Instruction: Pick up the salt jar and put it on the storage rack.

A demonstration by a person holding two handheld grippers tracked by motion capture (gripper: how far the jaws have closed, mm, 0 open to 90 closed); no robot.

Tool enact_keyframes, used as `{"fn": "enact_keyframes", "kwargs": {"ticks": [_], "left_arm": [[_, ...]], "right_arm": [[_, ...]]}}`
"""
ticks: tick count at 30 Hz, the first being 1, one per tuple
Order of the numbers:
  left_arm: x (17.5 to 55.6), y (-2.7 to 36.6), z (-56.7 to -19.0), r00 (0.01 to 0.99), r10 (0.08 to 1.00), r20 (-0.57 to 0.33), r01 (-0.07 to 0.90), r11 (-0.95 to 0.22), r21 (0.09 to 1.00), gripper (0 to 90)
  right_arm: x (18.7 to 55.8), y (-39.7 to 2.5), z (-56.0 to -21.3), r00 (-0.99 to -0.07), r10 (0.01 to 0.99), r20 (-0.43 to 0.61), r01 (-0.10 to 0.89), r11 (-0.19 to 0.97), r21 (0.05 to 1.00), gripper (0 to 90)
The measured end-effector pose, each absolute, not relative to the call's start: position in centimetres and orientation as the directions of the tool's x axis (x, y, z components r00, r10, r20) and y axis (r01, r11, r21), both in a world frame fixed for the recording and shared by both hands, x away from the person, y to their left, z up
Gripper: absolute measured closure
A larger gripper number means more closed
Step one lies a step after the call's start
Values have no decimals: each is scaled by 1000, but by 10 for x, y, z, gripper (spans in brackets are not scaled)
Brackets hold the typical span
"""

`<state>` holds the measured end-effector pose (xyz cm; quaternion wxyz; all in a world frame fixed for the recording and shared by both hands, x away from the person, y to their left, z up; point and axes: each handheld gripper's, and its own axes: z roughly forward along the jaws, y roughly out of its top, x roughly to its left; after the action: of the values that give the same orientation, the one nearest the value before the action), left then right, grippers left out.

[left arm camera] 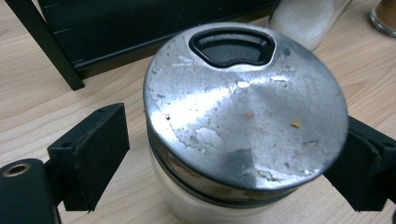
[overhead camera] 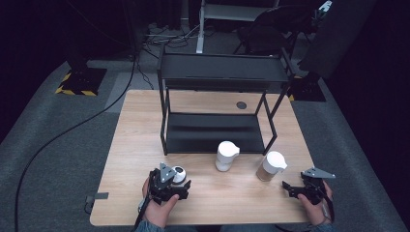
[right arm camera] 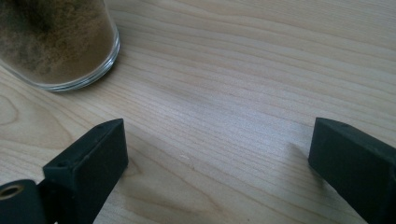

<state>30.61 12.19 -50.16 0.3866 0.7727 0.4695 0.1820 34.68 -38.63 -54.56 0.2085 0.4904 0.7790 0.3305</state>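
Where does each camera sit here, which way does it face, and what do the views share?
High view: above the person's side, looking forward and down on the table and rack; both hands and the left gripper and right gripper show.
Left gripper view: rides the left gripper, looking down along its open jaws, which stand on either side of the steel-lidded jar.
Right gripper view: rides the right gripper, looking along its open jaws at bare table; the brown jar stands beyond them.
Shared: the brown jar shows in the high and right gripper views.
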Motion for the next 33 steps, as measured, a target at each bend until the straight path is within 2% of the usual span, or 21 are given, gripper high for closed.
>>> {"fn": "enact_keyframes", "kwargs": {"ticks": [14, 19, 21, 33], "left_arm": [[307, 122, -511, 492, 866, -88, 595, -260, 760, 155], [305, 121, -512, 503, 861, -70, 569, -269, 777, 284], [304, 119, -511, 507, 861, -44, 560, -290, 776, 293], [305, 119, -508, 509, 860, -42, 570, -300, 765, 299]], "right_arm": [[347, -386, -546, -433, 902, -1, 626, 301, 719, 45], [347, -386, -546, -432, 902, 0, 626, 301, 719, 45], [347, -386, -546, -433, 902, 0, 626, 301, 719, 44], [347, -386, -546, -431, 902, -1, 626, 300, 719, 44]]}}
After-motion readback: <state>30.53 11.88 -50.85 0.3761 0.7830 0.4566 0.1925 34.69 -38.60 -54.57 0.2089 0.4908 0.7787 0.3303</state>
